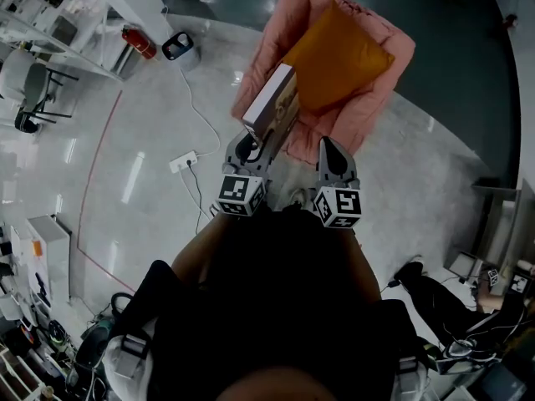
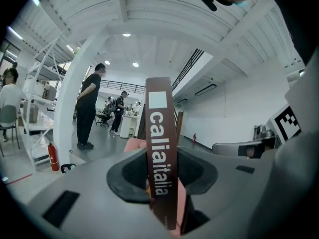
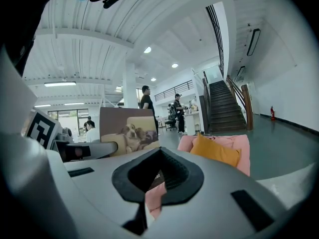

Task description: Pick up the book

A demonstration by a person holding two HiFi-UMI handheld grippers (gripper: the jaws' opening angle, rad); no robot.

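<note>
The book stands on edge between the jaws of my left gripper, lifted in front of the pink armchair that holds an orange cushion. In the left gripper view its brown spine with white lettering rises upright between the pads, which press on it. Beside it, my right gripper has its jaws together and holds nothing. From the right gripper view the book's cover, with a dog on a sofa, shows at the left, and the armchair lies ahead.
A power strip with a white cable lies on the glossy floor to the left. A red fire extinguisher stands by a white column, with shelves beyond it. A person in black stands in the hall. A staircase rises behind the armchair.
</note>
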